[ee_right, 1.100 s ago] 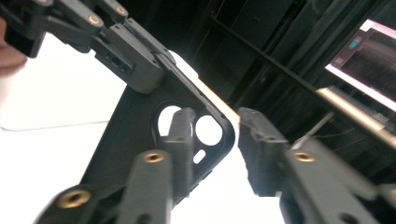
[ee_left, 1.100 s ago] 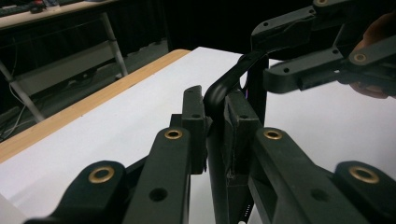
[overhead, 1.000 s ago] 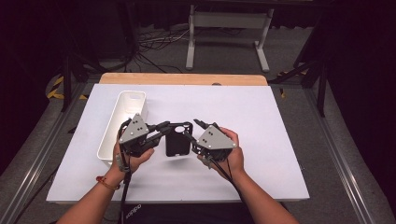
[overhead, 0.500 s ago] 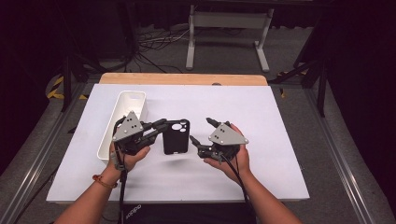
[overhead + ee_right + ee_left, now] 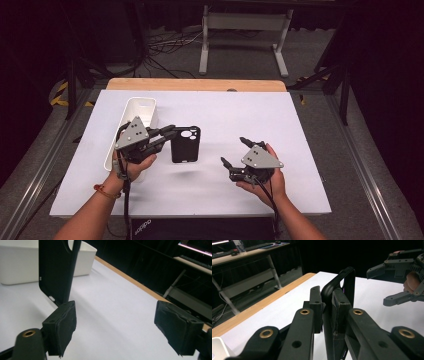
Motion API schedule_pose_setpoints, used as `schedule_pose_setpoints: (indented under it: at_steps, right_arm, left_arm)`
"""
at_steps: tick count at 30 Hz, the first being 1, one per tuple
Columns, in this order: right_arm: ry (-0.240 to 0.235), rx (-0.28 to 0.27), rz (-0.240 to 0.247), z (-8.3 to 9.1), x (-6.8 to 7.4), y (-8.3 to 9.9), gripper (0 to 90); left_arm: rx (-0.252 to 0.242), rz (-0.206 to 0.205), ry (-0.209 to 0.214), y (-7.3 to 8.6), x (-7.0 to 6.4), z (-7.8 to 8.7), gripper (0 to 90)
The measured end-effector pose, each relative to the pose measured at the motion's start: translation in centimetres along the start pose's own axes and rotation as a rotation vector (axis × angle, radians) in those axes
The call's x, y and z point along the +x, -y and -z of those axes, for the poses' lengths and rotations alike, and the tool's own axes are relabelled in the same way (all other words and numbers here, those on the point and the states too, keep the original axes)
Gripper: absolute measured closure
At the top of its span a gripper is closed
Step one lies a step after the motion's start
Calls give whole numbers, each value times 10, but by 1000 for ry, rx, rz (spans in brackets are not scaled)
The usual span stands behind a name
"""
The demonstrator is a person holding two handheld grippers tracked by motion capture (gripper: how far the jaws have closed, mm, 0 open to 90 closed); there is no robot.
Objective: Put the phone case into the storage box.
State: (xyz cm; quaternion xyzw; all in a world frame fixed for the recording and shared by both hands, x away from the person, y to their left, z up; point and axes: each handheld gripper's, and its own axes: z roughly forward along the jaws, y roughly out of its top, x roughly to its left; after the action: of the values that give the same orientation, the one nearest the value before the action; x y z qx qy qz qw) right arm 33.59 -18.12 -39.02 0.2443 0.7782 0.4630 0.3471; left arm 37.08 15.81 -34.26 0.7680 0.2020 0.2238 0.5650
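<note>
Left gripper (image 5: 327, 315) clamped on the black phone case (image 5: 344, 285), edge pinched between its pads, case held off the white table (image 5: 220, 120). Just beyond it, right gripper (image 5: 239, 151), jaws wide apart, empty. Behind the case in the right gripper view, white bin (image 5: 22, 262).

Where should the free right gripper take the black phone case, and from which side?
On the case's free long edge, coming in from the person's right. The left gripper already clamps the opposite edge and holds the case off the table, so its thin rim faces the right gripper, whose jaws stand open and apart from it.
</note>
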Motion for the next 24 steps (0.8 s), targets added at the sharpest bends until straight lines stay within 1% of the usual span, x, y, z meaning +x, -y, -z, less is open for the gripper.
schedule_pose_setpoints:
  at_steps: [1,4,6,7,10,12,13,16,17,18,19,21,22,23,24]
  right_arm:
    - [5,12,-1,2,-1,3,191]
    - [12,25,-3,5,-1,9,190]
    - [19,36,10,7,0,13,191]
    - [17,37,14,8,0,15,190]
    - [29,44,16,11,0,20,190]
    - [36,43,11,12,0,21,190]
    - [47,42,-1,11,-2,25,183]
    - [46,42,-2,12,-3,26,181]
    - [52,37,-7,13,-3,26,177]
    - [48,33,-12,13,-3,27,176]
    - [46,35,-11,14,-3,27,174]
    - [59,42,0,14,-3,27,164]
    - [58,41,-2,14,-4,28,164]
    - [50,42,-6,14,-4,28,165]
    - [53,48,2,13,-3,28,164]
  left_arm:
    - [-7,2,-4,0,1,1,813]
    - [-17,1,6,-2,7,5,813]
    - [-11,-7,-1,-5,10,9,813]
    - [-16,-8,-4,-5,10,10,813]
    - [-16,-12,-1,-8,15,17,813]
    - [-19,-14,-4,-9,16,19,813]
    - [-25,-17,-11,-11,19,22,813]
    - [-36,-20,-19,-15,24,27,813]
    - [-39,-20,-22,-16,26,30,813]
    - [-43,-23,-28,-17,28,32,813]
    - [-52,-21,-32,-18,29,33,813]
    - [-57,-29,-40,-21,32,37,813]
    - [-72,-21,-47,-21,34,39,812]
    - [-73,-15,-46,-22,36,41,813]
    - [-67,-21,-47,-23,37,42,813]
